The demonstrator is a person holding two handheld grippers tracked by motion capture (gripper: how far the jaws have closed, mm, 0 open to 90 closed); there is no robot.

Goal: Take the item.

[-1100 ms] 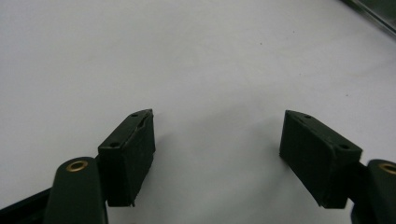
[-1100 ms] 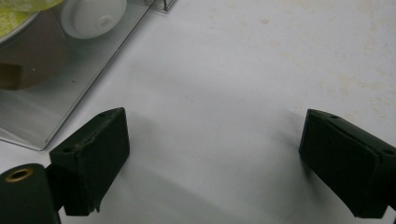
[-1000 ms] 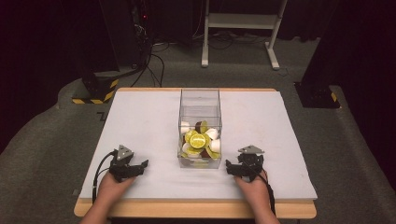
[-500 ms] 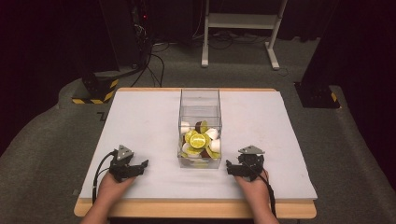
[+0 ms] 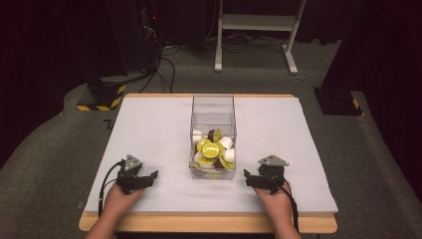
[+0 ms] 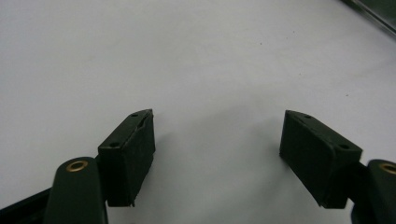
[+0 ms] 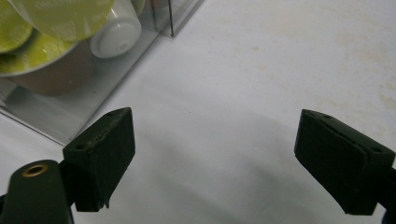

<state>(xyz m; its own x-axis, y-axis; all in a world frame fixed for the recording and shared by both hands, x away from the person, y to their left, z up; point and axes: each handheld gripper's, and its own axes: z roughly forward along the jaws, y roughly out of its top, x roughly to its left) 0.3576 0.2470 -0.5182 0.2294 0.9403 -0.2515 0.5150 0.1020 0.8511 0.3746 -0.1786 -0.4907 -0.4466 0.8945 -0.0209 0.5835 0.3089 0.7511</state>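
a clear plastic box (image 5: 213, 134) stands near the middle of the white table (image 5: 149, 124), its near end heaped with coffee capsules (image 5: 211, 149) – lime-green lids, white cups, a brown one or two. the left gripper (image 5: 149, 177) rests on the table left of the box, well apart from it, jaws spread with nothing between them. the right gripper (image 5: 247, 179) sits just right of the box's near corner – its jaws have just been closing a little, yet stand wide over bare table.

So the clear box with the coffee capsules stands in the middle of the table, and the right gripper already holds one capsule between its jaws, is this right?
Not quite. The clear box with the capsules does stand mid-table, but the right gripper holds nothing: the right gripper view shows its jaws apart over bare white table, having just been closing slightly, with the capsules inside the box beside it.
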